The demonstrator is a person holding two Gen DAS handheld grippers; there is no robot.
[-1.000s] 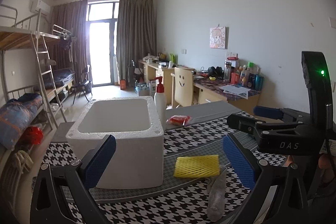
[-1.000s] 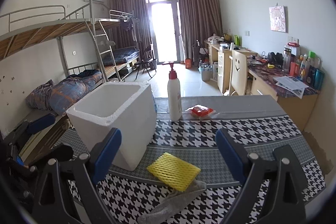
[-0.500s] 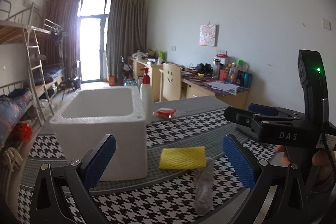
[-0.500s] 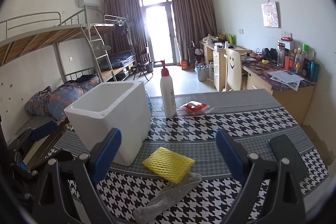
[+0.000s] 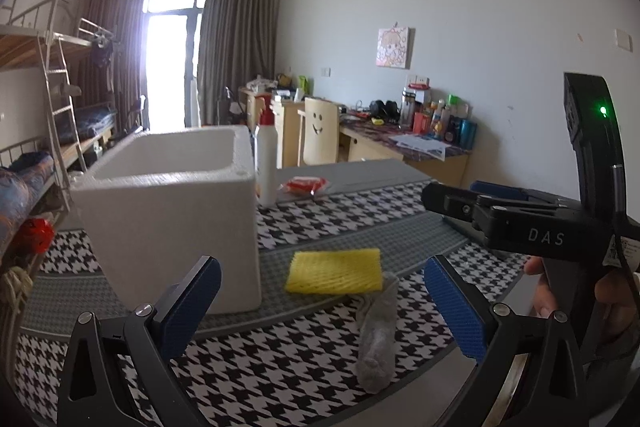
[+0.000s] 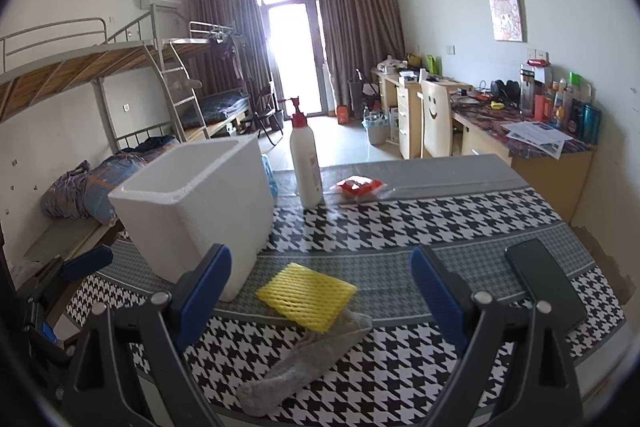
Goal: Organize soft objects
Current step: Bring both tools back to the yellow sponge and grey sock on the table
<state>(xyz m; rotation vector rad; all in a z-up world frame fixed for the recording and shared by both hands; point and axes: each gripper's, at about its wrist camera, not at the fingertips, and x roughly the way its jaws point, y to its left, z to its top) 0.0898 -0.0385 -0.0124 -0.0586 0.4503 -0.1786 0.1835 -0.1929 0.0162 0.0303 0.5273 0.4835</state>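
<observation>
With both the left tool and right tool held spread and empty, the approach is judged underway: the yellow foam net, beside the foam box, must next be gripped.

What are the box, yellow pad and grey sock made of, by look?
Box: likely expanded foam, matte white, thick walls, pebbly rim.
Yellow pad: looks like foam netting, open mesh ribs, soft matte.
Grey sock: knit fabric, limp and rumpled, fuzzy surface; fibre can't be told.
</observation>
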